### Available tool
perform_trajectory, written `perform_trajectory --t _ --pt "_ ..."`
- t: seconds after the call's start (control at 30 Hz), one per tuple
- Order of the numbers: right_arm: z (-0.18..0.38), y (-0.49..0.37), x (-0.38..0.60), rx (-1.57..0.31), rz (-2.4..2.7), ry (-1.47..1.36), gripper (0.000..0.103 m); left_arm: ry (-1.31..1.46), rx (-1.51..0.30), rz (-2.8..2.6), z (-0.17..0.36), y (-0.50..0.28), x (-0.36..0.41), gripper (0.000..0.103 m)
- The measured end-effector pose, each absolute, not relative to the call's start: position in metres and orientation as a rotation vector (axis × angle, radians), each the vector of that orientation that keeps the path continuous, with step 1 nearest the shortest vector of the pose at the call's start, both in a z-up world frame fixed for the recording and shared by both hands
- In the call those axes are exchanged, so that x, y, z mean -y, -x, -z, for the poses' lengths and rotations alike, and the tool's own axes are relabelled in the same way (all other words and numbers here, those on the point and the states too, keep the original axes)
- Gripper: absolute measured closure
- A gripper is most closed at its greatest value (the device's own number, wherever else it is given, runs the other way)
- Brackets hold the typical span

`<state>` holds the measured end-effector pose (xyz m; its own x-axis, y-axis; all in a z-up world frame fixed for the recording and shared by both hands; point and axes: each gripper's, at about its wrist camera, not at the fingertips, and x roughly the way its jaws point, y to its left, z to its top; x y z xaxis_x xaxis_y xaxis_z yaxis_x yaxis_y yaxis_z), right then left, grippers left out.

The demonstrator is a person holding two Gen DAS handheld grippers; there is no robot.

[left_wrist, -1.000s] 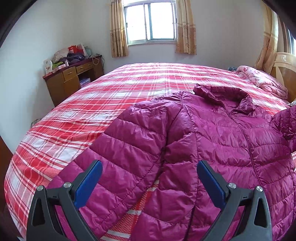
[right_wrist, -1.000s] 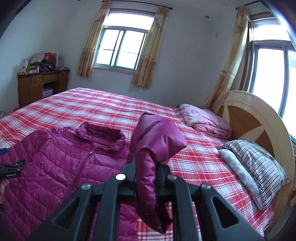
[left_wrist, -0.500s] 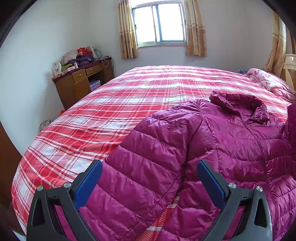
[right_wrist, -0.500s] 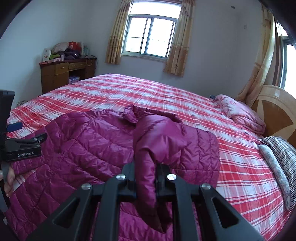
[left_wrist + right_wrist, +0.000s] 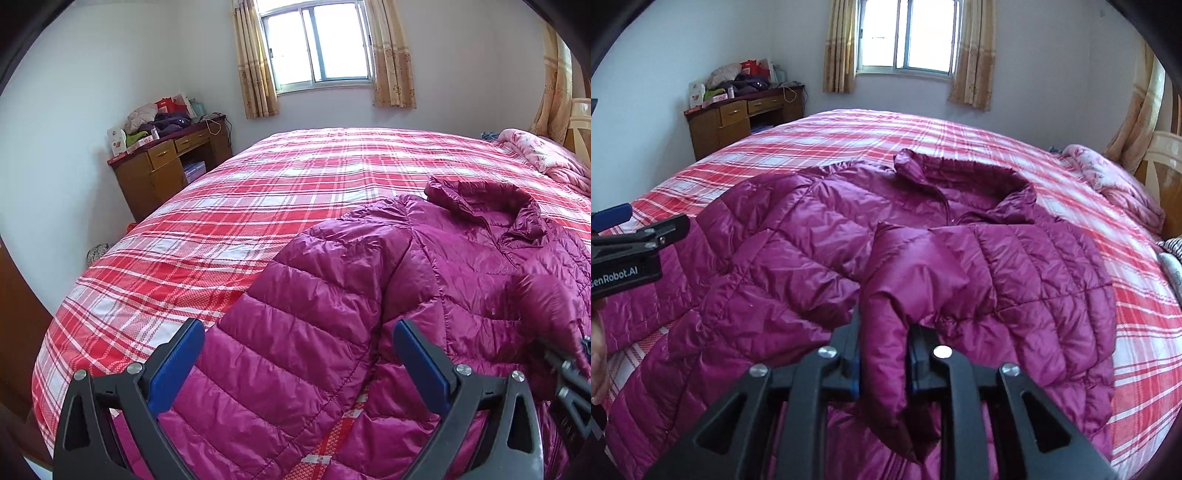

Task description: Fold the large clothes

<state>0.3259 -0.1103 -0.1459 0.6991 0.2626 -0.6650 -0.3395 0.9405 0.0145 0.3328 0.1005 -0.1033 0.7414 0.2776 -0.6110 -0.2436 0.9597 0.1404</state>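
A magenta quilted puffer jacket lies front up on the red plaid bed, collar toward the window; it also shows in the right wrist view. My left gripper is open, its blue pads either side of the jacket's left sleeve just above it. My right gripper is shut on the right sleeve's cuff and holds the sleeve folded over the jacket's chest. The left gripper shows at the left edge of the right wrist view.
The bed fills most of both views. A wooden desk piled with clutter stands by the far left wall. A pink quilt and a striped pillow lie by the headboard on the right.
My right gripper has carried the sleeve leftward across the jacket and lowered it onto the chest. My left gripper has shifted left along the other sleeve, still open.
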Motion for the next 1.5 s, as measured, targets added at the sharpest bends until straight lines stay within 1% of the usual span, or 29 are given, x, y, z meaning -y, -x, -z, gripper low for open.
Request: perform_trajectory --t 0.03,0.07,0.1,0.2,0.3,0.37,0.43,0.47,0.53,0.63,0.73,0.83,0.9,1.0,1.17,1.27,1.37,1.5 --pt "0.145 -0.321 0.114 -0.729 -0.379 0.08 0.037 -0.053 -0.68 -0.288 0.103 -0.333 -0.101 0.001" --pt "0.142 -0.314 0.117 -0.722 -0.411 0.059 0.031 -0.055 -0.678 -0.29 0.101 -0.333 -0.101 0.001" --pt "0.137 -0.305 0.121 -0.703 -0.435 0.051 0.028 -0.06 -0.673 -0.294 0.099 -0.333 -0.101 0.001" --pt "0.126 -0.284 0.134 -0.66 -0.467 0.043 0.028 -0.055 -0.657 -0.306 0.09 -0.333 -0.098 0.001" --pt "0.117 -0.273 0.167 -0.629 -0.435 -0.05 0.028 -0.028 -0.639 -0.282 0.08 -0.33 -0.088 0.001" --pt "0.116 -0.278 0.185 -0.636 -0.38 -0.099 0.031 -0.035 -0.626 -0.254 0.076 -0.329 -0.072 0.001" --pt "0.123 -0.291 0.196 -0.68 -0.283 -0.08 0.059 -0.06 -0.629 -0.226 0.075 -0.331 -0.052 0.001" --pt "0.125 -0.297 0.197 -0.7 -0.256 -0.075 0.06 -0.078 -0.628 -0.208 0.076 -0.332 -0.039 0.001" --pt "0.141 -0.314 0.2 -0.771 -0.225 -0.068 0.06 -0.121 -0.617 -0.172 0.077 -0.334 -0.013 0.001" --pt "0.161 -0.325 0.197 -0.822 -0.206 -0.044 0.06 -0.186 -0.628 -0.148 0.088 -0.345 0.015 0.001" --pt "0.168 -0.32 0.197 -0.794 -0.211 -0.045 0.06 -0.257 -0.634 -0.209 0.112 -0.357 0.022 0.001" --pt "0.173 -0.312 0.192 -0.761 -0.21 -0.01 0.06 -0.321 -0.694 -0.256 0.147 -0.367 0.016 0.001" --pt "0.175 -0.31 0.19 -0.749 -0.208 0.012 0.06 -0.316 -0.729 -0.266 0.161 -0.371 0.007 0.001" --pt "0.176 -0.315 0.193 -0.742 -0.209 0.011 0.06 -0.256 -0.746 -0.278 0.152 -0.371 -0.006 0.001" --pt "0.176 -0.317 0.198 -0.735 -0.219 -0.014 0.06 -0.169 -0.604 -0.249 0.092 -0.356 0.001 0.001" --pt "0.177 -0.314 0.197 -0.729 -0.212 -0.004 0.06 -0.149 -0.574 -0.18 0.073 -0.354 0.018 0.001" --pt "0.177 -0.312 0.197 -0.723 -0.212 -0.007 0.06 -0.13 -0.633 -0.093 0.084 -0.368 0.036 0.001" --pt "0.178 -0.308 0.204 -0.724 -0.232 -0.051 0.06 -0.194 -0.766 -0.148 0.142 -0.398 0.043 0.001"
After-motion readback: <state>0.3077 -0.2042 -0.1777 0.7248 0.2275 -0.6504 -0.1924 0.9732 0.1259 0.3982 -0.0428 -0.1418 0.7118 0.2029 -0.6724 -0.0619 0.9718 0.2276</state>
